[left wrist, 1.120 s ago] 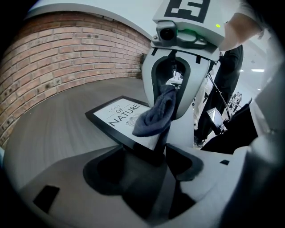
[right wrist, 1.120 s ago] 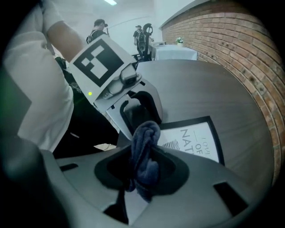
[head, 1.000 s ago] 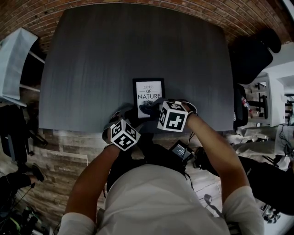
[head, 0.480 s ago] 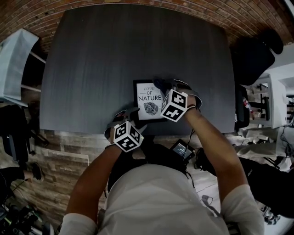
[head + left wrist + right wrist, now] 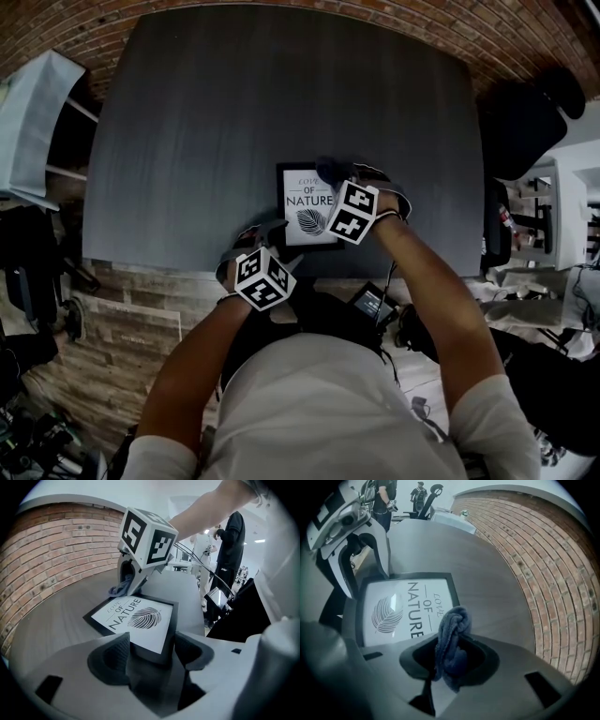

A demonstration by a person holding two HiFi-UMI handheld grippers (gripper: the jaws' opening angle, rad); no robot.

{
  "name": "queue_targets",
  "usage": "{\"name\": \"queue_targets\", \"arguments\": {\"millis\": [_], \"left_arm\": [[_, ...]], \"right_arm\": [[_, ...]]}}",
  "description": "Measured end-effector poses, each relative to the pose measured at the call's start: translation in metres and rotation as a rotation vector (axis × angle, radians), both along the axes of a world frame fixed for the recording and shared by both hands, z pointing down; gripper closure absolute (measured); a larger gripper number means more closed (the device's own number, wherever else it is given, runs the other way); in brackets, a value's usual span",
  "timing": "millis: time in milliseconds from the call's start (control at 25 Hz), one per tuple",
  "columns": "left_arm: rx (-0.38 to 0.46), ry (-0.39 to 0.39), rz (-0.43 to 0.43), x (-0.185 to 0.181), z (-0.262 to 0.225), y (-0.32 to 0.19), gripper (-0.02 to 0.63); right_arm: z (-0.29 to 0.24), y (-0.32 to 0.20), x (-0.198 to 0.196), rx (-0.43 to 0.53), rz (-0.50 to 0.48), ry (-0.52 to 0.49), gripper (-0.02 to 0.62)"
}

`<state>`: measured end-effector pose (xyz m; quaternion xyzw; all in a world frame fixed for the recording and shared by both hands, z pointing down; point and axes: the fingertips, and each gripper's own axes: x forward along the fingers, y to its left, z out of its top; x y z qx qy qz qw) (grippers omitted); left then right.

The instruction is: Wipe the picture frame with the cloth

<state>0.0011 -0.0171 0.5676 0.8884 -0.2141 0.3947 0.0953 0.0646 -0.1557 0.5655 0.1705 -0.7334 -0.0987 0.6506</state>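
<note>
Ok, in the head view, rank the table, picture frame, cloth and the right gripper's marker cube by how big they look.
1. table
2. picture frame, partly covered
3. marker cube, nearly frame-sized but nearer the camera, so that pair is unsure
4. cloth, only a small bunch showing
</note>
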Motion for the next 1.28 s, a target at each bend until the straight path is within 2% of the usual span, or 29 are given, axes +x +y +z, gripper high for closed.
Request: {"name": "queue_targets", "arguments": {"millis": [480,1280], "left_arm": [[0.000,0.005,-0.003,-0.002,0.002,0.001,0.299],[-0.015,-0.016,-0.001,-0.001,0.003,0.001,0.300]], "right_arm": [[0.003,0.049,0.001,-0.134,-0.009,0.008,0.488],[0.004,0.120,0.007,-0.189,0.001,0.007,0.488]]}}
